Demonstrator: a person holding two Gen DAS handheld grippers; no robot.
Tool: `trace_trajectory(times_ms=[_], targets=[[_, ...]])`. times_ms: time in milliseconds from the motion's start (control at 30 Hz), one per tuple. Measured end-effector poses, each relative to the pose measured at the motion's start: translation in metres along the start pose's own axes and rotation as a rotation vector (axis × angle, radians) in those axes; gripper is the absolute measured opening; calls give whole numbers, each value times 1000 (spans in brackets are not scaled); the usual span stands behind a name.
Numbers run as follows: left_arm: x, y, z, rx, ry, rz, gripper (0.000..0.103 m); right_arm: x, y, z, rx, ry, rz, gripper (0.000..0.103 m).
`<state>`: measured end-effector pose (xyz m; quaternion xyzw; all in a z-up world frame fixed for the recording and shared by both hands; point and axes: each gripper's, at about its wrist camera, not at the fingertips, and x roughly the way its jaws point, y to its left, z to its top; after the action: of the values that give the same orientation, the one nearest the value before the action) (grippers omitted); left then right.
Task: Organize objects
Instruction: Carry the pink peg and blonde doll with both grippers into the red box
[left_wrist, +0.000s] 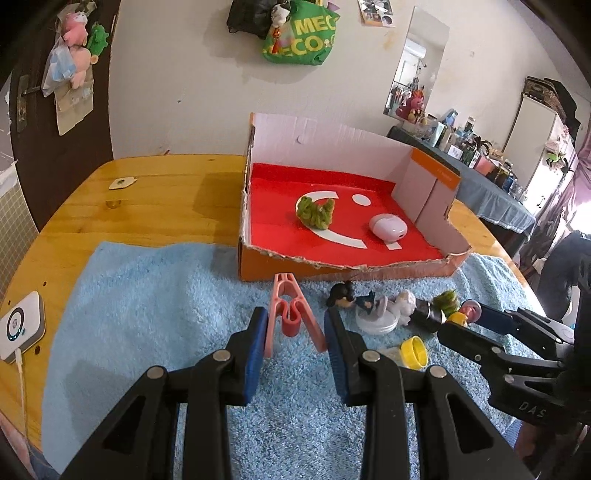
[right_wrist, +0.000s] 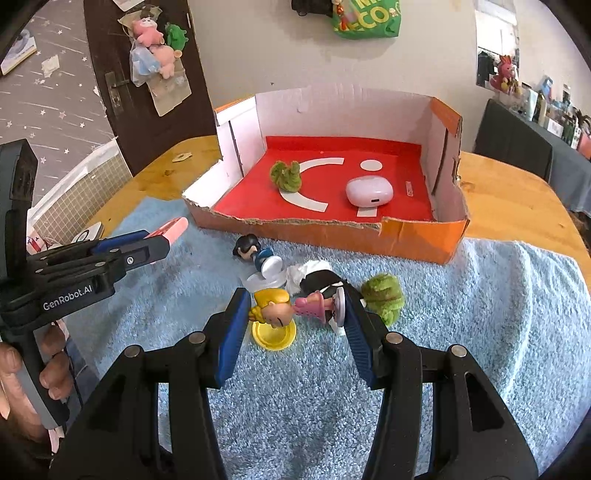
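L gripper (left_wrist: 295, 343) has its jaws clamped on a pink clothes peg (left_wrist: 291, 314), blue pads pressing both peg legs, peg tip pointing toward the box. From the right wrist view the same L gripper (right_wrist: 162, 242) sits at frame left w/ the peg (right_wrist: 171, 227) sticking out past its tips, raised over the towel.

R gripper (right_wrist: 295, 314) jaws closed around a blonde doll figure in pink dress (right_wrist: 291, 308), lying sideways betw the pads; head touches L pad, round base against R pad. Yellow cap (right_wrist: 274, 334) lies on the towel right under the doll's head. In left wrist view the R gripper (left_wrist: 465, 314) comes in from the right, tips at the toy cluster.

Blue towel (right_wrist: 480, 332) covers near part of the wooden worktop (right_wrist: 517, 192). Orange cardboard box (right_wrist: 424, 236), red floor, front wall torn low, sits at far edge of towel. Inside it: green fuzzy toy (right_wrist: 286, 177) left of centre, pink-white earbud case (right_wrist: 369, 191) to its right, apart from each other.

On towel betw box and R gripper: dark-haired figure in blue (right_wrist: 255, 253) lying on its side, black-and-white figure (right_wrist: 317, 278) just beside it, second green fuzzy toy (right_wrist: 382, 295) just right of R pad. Clear round lid thing (left_wrist: 376, 321) under the figures, can't tell exactly what.

White device w/ cable (left_wrist: 22, 325) on worktop far left, off the towel.
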<state>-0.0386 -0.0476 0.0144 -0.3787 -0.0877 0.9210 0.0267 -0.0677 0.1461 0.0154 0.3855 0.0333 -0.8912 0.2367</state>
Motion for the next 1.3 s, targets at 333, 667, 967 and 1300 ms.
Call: trace_trajectory(times_ms=[333, 667, 967, 1300], targets=[[2, -7, 11, 9, -10, -11, 33, -2, -4, 11, -3, -17, 2, 49], [10, -13, 29, 13, -7, -28, 33, -3, -9, 25, -5, -26, -3, 49], [19, -15, 46, 21, 2, -32, 33, 1, -17, 44, 0, -29, -6, 49], [42, -18, 61, 26, 33, -39, 33, 16, -28, 62, 2, -13, -14, 49]])
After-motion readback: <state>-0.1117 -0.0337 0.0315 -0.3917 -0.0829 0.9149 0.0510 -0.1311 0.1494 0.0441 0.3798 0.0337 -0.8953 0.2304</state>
